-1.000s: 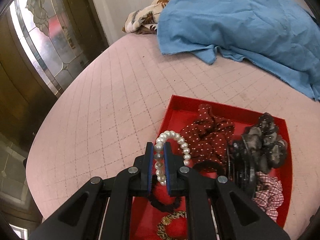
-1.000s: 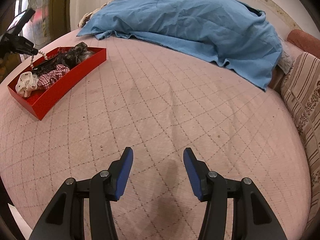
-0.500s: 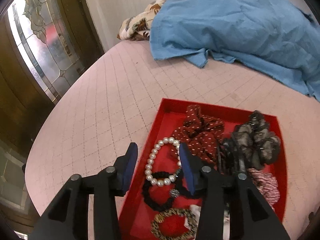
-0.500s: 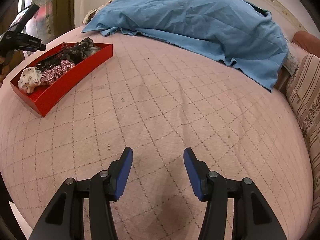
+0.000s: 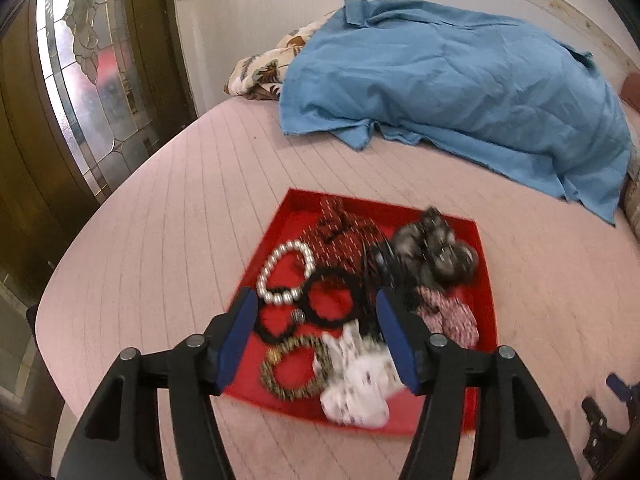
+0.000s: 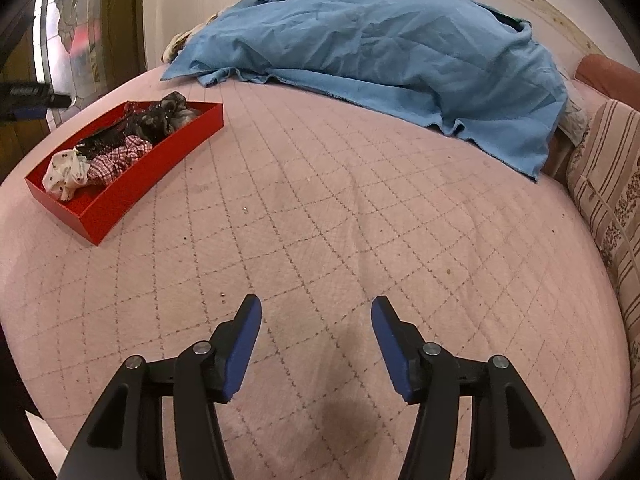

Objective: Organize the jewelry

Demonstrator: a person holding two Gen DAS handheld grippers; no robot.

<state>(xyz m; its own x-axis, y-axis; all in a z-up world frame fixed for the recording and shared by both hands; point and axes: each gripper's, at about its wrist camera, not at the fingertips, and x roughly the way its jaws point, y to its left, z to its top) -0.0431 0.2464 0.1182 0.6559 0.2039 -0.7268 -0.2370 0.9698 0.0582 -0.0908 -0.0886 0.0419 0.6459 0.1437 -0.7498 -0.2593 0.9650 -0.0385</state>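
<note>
Both grippers are empty with jaws opening: the left gripper above the red tray near the bed's left edge, where the pearl bracelet lies, the right gripper over bare quilt.

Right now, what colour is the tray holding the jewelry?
Red tray; the left wrist view shows it best.

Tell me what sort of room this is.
Most likely a bedroom in a home: a pink quilted bed with a rumpled blue sheet, a striped pillow at its edge, and a stained-glass door beside it.
</note>
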